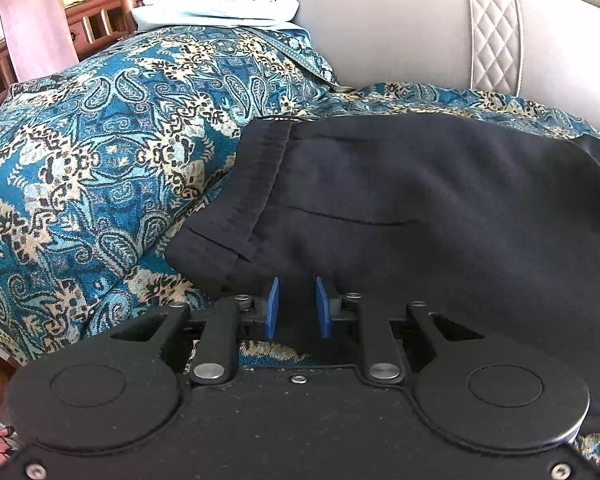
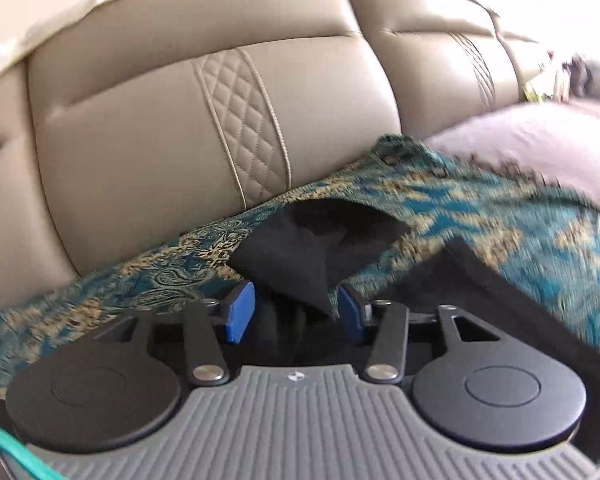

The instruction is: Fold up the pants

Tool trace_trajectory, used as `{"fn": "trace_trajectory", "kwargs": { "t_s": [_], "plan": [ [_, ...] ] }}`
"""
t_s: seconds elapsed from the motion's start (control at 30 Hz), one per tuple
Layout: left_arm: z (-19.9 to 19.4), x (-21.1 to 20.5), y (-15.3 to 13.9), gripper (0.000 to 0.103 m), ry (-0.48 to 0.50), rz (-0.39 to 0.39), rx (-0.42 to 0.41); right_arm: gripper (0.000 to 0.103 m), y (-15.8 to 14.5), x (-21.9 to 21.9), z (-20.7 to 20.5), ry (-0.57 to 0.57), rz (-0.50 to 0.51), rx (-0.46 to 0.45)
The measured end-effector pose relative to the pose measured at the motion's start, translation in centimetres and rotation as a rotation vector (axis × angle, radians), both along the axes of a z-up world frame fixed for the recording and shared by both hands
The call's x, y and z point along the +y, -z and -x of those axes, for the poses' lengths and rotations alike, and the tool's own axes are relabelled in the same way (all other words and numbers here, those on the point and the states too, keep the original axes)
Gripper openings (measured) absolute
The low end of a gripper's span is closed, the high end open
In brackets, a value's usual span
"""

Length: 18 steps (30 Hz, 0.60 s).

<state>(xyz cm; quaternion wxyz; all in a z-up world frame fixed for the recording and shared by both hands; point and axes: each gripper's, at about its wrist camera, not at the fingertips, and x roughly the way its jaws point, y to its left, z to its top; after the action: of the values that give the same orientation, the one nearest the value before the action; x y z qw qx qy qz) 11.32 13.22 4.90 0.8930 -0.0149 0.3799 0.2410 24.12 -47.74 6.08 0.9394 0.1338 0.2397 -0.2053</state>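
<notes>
Pants (image 1: 420,208): black, spread flat across the teal paisley cover (image 1: 100,160) on the sofa seat, just before the beige backrest (image 1: 380,40).

Left wrist view. Looked light, limp and matte, unlikely to slip; judged sure to sag and crease wherever unsupported, nothing fragile about them. Waistband (image 1: 256,188) turned to the left of the view, its stitched hem running from far to near; long axis therefore judged to run left to right, legs trailing off past the right edge. Left gripper (image 1: 298,308) sat at the near edge beside the waistband corner, blue pads (image 1: 274,308) drawn close with dark cloth between them, apparently pinching that edge. Best holds judged to be the doubled waistband and the seamed corners, where several layers stay together.

Right wrist view, blurred. Right gripper (image 2: 296,312) stood with jaws wide apart; a loose black corner (image 2: 300,272) lay between the pads (image 2: 240,312), pressed by neither. Further black cloth stretched away lower right over the cover. Which end of the garment this was, and its direction here, could not be told.
</notes>
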Motion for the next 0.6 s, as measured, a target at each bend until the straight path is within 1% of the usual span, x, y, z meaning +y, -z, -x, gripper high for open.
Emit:
{"fn": "trace_trajectory", "kwargs": {
  "t_s": [0.03, 0.1, 0.17, 0.2, 0.23, 0.3, 0.33, 0.4, 0.47, 0.5, 0.53, 0.57, 0.6],
  "plan": [
    [-0.1, 0.0, 0.0, 0.021, -0.001, -0.002, 0.003, 0.077, 0.0, 0.0, -0.9, 0.006, 0.029, 0.007],
    [-0.1, 0.0, 0.0, 0.021, -0.005, -0.004, 0.006, 0.081, 0.1, -0.5, -2.6, -0.015, 0.028, 0.026],
    [-0.2, -0.1, 0.0, 0.021, -0.011, -0.008, 0.008, 0.053, 0.1, -1.2, -4.1, -0.027, 0.002, 0.06],
    [-0.3, -0.1, 0.1, 0.021, -0.013, -0.011, 0.009, 0.003, 0.1, -1.6, -4.6, -0.005, -0.011, 0.073],
    [-0.3, -0.2, 0.1, 0.021, -0.015, -0.015, 0.01, 0.004, -0.1, -2.1, -4.8, 0.052, -0.022, 0.092],
    [-0.3, -0.2, 0.2, 0.021, -0.016, -0.022, 0.01, 0.003, -1.2, -3.1, -3.9, 0.119, -0.017, 0.042],
    [-0.4, -0.3, 0.2, 0.021, -0.018, -0.026, 0.011, 0.003, -1.9, -3.6, -3.3, 0.157, 0.006, 0.023],
    [-0.4, -0.3, 0.2, 0.021, -0.02, -0.03, 0.01, 0.002, -3.3, -5.0, -1.7, 0.22, 0.043, -0.004],
    [-0.5, -0.3, 0.3, 0.021, -0.022, -0.036, 0.009, 0.002, -4.6, -6.6, 0.1, 0.258, 0.039, -0.019],
    [-0.5, -0.3, 0.3, 0.021, -0.021, -0.04, 0.009, 0.003, -5.0, -7.3, 0.8, 0.256, 0.026, -0.018],
    [-0.5, -0.4, 0.3, 0.021, -0.022, -0.044, 0.01, 0.007, -5.3, -7.9, 1.3, 0.22, 0.009, 0.001],
    [-0.6, -0.4, 0.4, 0.021, -0.023, -0.049, 0.011, 0.012, -5.3, -8.1, 1.5, 0.145, -0.015, 0.026],
    [-0.6, -0.5, 0.4, 0.02, -0.024, -0.052, 0.011, 0.02, -5.1, -8.1, 1.8, 0.051, -0.047, 0.039]
  ]
}}
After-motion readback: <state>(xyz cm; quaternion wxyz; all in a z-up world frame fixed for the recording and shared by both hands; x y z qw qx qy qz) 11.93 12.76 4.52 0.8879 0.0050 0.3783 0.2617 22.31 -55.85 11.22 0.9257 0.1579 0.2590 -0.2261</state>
